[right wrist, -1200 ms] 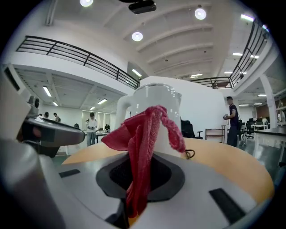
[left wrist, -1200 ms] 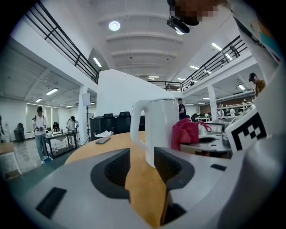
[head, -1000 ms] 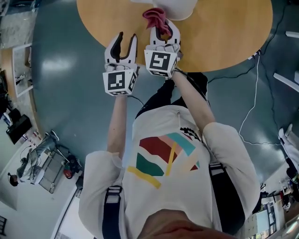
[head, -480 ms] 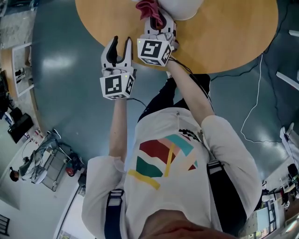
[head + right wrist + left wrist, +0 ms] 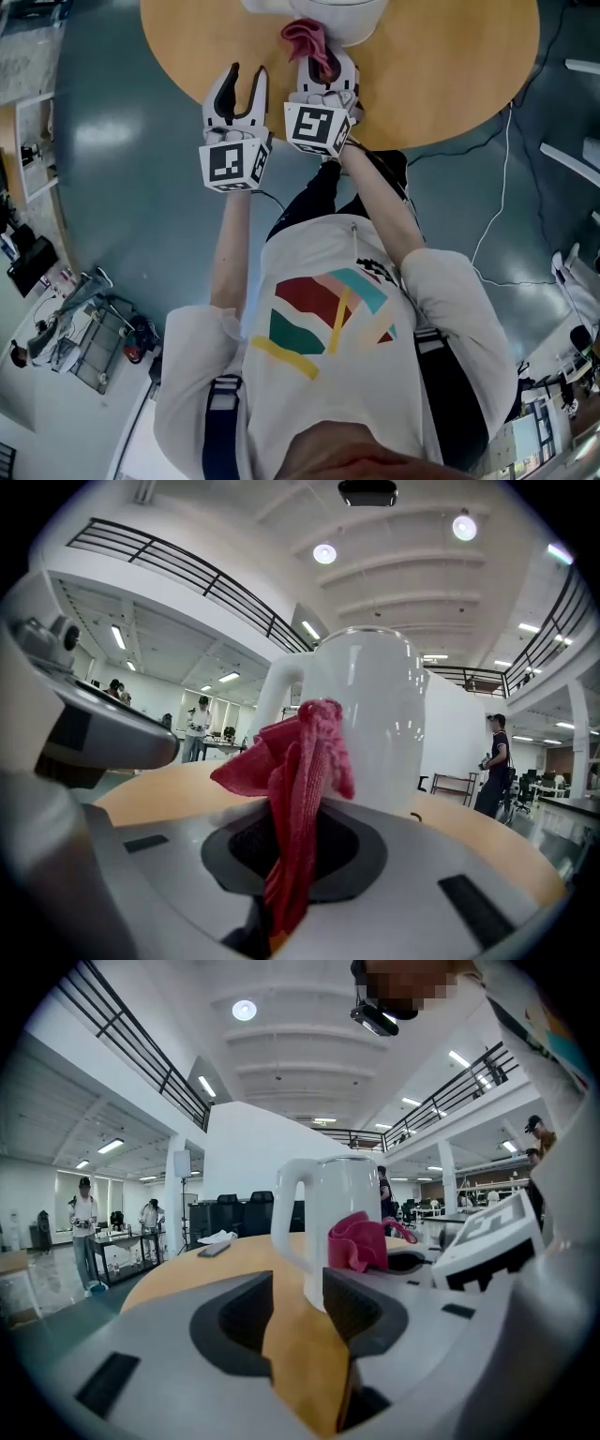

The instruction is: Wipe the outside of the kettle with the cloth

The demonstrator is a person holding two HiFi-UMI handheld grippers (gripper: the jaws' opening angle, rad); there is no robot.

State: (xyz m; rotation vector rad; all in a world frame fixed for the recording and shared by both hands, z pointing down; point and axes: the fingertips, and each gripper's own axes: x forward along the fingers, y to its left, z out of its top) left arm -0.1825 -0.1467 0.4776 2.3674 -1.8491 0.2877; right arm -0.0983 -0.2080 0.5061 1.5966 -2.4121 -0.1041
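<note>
Right gripper (image 5: 323, 64) pinches the red cloth (image 5: 295, 761) just in front of the white kettle (image 5: 375, 714); left gripper (image 5: 246, 80) is spread and empty.

The kettle stands upright on the round wooden table (image 5: 450, 66), its handle on the left in both gripper views. The right jaws are clamped on the cloth's lower folds, and its bunched top rises before the kettle's wall; whether the two touch cannot be told. The left gripper sits just beside the right, with only bare tabletop between its parted jaws and the kettle ahead, slightly to its right and apart from them.
</note>
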